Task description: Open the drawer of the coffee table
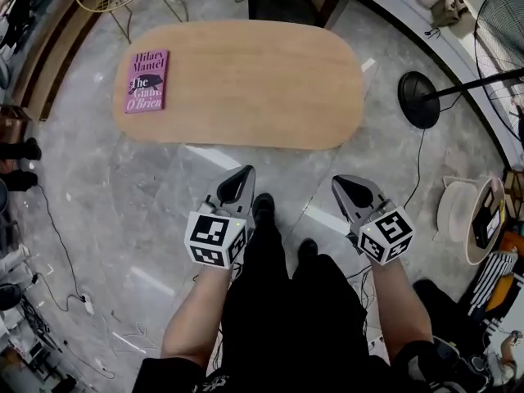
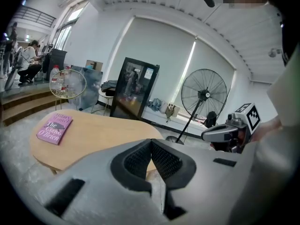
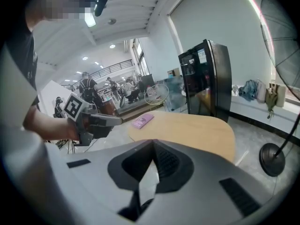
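Pink book (image 1: pixel 147 81) lies at the left end of the pale wooden table (image 1: pixel 262 80) ahead of me; its drawer shows in no view, so I judge it sits under the top. My left gripper (image 1: pixel 243 174) and right gripper (image 1: pixel 348 187) hang short of the near edge, both clenched empty, likely since no handle is within reach.
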Tool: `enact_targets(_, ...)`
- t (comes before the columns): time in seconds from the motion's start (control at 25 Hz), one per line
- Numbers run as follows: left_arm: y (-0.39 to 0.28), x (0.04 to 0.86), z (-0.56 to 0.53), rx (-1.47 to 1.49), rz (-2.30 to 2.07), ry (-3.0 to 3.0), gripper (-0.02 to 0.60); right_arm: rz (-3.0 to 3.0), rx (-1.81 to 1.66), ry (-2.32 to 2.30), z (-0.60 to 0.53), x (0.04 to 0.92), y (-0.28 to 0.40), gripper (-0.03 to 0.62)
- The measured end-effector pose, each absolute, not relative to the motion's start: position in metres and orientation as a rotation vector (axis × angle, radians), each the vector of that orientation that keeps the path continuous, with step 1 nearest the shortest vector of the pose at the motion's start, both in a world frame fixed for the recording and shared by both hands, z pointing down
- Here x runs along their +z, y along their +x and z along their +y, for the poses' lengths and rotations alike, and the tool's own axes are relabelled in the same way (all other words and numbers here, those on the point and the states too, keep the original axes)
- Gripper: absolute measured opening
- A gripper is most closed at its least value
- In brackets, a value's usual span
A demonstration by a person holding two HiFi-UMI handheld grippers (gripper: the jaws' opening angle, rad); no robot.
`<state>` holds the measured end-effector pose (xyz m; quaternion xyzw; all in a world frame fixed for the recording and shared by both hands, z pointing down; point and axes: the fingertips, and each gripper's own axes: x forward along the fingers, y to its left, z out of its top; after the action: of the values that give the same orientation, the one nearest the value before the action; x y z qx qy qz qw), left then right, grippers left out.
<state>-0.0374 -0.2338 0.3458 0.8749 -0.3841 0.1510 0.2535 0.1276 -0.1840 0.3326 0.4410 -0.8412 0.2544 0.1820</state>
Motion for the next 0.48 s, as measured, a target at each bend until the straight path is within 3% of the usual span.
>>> enact_targets(0.48, -0.032, 0.462, -0.243, 0.435, -1.065, 2.379, 0.010, -2.370, 0.645, 1.238, -0.188, 0.470, 0.142, 0.006)
